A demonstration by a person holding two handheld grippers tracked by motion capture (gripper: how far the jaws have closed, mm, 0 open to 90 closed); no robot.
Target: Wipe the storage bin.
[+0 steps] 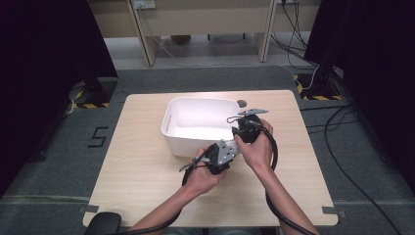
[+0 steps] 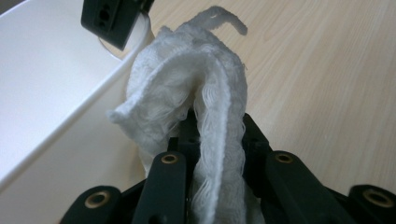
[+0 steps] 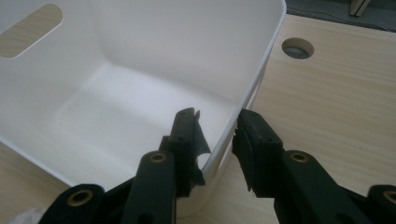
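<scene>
A white knitted cloth point(image 2: 187, 88) stands bunched up between the jaws of my left gripper point(image 2: 217, 125), which is shut on it. That gripper point(image 1: 221, 156) is at the near right corner of a white plastic bin point(image 1: 169, 122), just outside its front wall. My right gripper point(image 3: 215, 128) straddles the bin's right wall point(image 3: 261, 60) near that corner. One jaw is inside the bin, the other outside, and both press on the wall. In the high view the right gripper point(image 1: 243, 131) is over the bin's right rim. Nothing lies inside the bin.
The bin stands mid-table on a light wooden table point(image 1: 137, 166). A round cable hole point(image 3: 298, 47) lies just behind the bin's right corner. Bare tabletop stretches to the left, right and front. Cables trail from both grippers towards the table's near edge.
</scene>
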